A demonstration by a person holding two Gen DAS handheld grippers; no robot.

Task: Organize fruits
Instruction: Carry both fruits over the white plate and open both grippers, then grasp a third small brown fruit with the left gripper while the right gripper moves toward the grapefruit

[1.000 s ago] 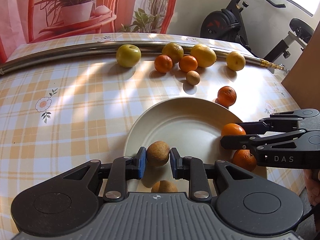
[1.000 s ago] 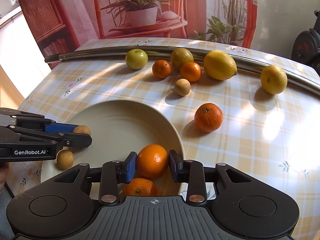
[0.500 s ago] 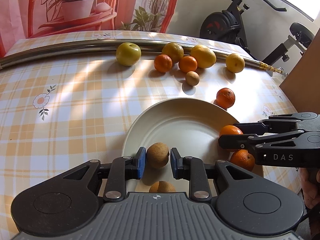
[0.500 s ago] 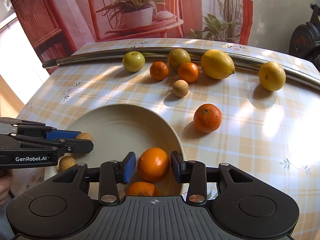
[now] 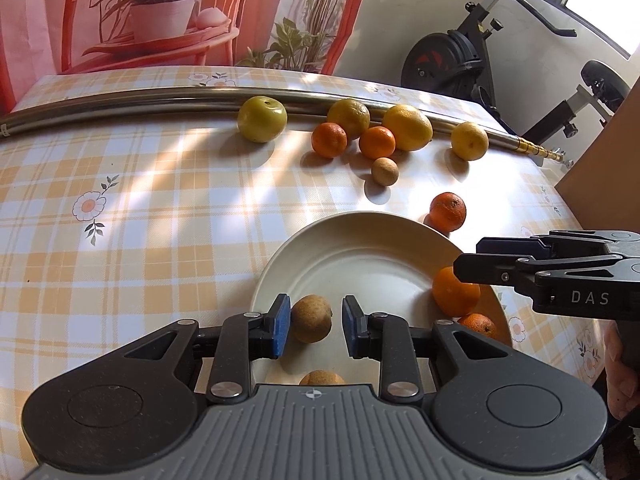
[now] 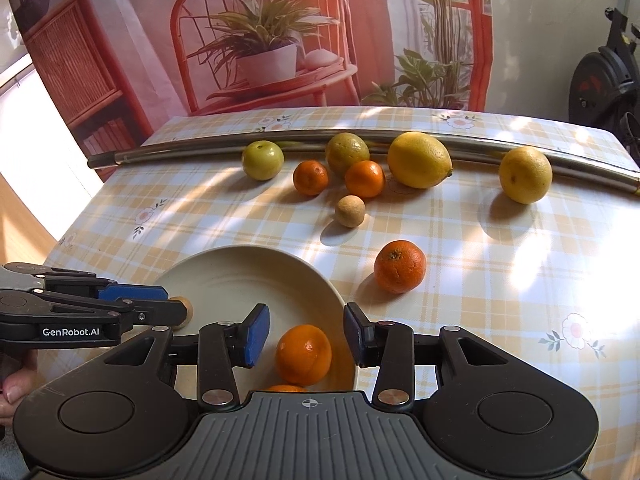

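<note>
I am steering two handheld grippers over a table (image 6: 520, 280) covered in a yellow checked cloth, and I describe it from the largest thing down. A long steel rail (image 6: 192, 151) runs across the far side at twelve o'clock, with loose fruit lined up against it. Nearest me sits a round cream plate (image 5: 360, 240), and both grippers reach over it. The relation that matters next: the loose orange (image 6: 400, 266) lies off the plate at about one o'clock from my right gripper (image 6: 307, 336), near the rim, so I judge the right side is the nearer one for it. It is round with no long axis, so approach angle hardly matters; its skin is deep orange, dimpled, with a dark stem scar on top. My right gripper's fingers are spread apart, with gaps on both sides of an orange (image 6: 303, 354) resting on the plate, so that fruit is released. My left gripper (image 5: 312, 326) is likewise parted around a small brown fruit (image 5: 311, 318), rough, dull and nearly round, sitting on the plate at its six o'clock edge. A similar small tan fruit (image 6: 350, 210) waits at twelve o'clock beyond the plate, between it and the row.
</note>
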